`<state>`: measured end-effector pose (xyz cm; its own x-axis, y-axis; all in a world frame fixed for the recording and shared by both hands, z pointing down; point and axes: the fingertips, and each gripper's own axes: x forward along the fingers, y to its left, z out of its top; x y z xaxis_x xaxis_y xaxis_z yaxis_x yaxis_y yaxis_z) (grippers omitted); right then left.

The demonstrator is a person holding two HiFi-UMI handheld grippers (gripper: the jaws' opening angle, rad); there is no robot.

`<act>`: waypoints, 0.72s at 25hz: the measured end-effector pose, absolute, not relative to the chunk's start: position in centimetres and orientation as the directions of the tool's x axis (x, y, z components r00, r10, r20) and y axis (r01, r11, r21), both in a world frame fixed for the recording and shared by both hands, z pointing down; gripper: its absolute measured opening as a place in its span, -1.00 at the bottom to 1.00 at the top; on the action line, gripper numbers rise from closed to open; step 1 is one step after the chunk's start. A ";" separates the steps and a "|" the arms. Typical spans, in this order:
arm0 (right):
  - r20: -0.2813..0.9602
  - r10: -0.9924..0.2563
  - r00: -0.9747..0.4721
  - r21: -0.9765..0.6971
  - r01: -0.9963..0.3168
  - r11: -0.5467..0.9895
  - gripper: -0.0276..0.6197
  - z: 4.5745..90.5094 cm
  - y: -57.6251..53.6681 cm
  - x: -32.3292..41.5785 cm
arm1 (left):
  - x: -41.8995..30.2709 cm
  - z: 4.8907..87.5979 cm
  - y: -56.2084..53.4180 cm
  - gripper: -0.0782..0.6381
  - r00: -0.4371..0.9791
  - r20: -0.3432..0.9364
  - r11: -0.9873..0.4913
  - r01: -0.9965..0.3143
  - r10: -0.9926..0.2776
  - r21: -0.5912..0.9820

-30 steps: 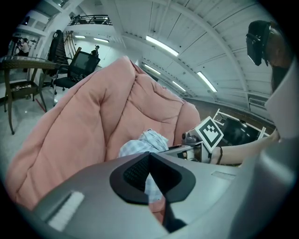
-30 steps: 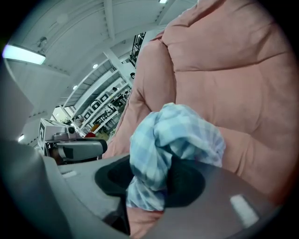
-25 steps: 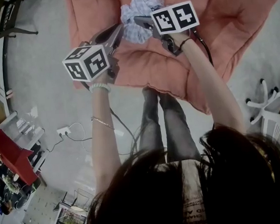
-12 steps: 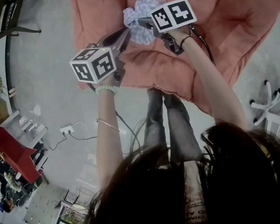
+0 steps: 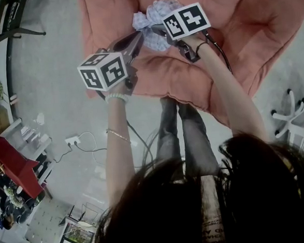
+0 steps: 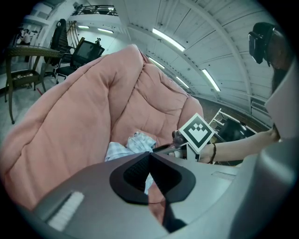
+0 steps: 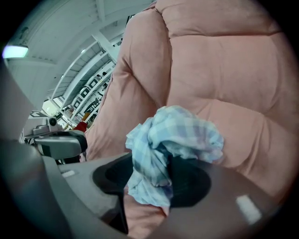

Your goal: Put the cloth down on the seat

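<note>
Cloth (image 7: 173, 140): blue-and-white checked, crumpled into a loose bunch, over the middle of the pink seat cushion (image 7: 233, 70).
Right gripper (image 7: 156, 168): jaws opening, pads set wide apart, with the bunch standing between them and spilling up over their tips.
Cloth against right gripper: draped nearer the right-hand pad, lower edge hanging just above the cushion.
Left gripper (image 6: 149, 156): jaws together at the tips, nothing seen clamped.
Cloth against left gripper: just beyond the closed tips, slightly to their left.
</note>
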<state>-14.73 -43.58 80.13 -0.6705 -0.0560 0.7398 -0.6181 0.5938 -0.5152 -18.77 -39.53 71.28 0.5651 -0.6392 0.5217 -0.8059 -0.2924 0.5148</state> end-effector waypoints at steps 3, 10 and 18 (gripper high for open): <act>0.743 -0.072 -0.665 -0.498 -0.622 0.604 -0.18 80.1 -43.6 -14.7 | -18.7 71.1 -39.6 -0.79 0.568 0.523 -0.293 -0.804 -0.635 0.517; 0.747 -0.083 -0.660 -0.480 -0.621 0.620 -0.13 79.8 -43.7 -14.5 | -18.7 71.0 -39.7 -0.79 0.566 0.523 -0.284 -0.803 -0.637 0.524; 0.734 -0.080 -0.674 -0.497 -0.614 0.614 -0.13 78.6 -43.4 -14.4 | -18.4 69.7 -39.8 -0.79 0.567 0.516 -0.287 -0.802 -0.642 0.523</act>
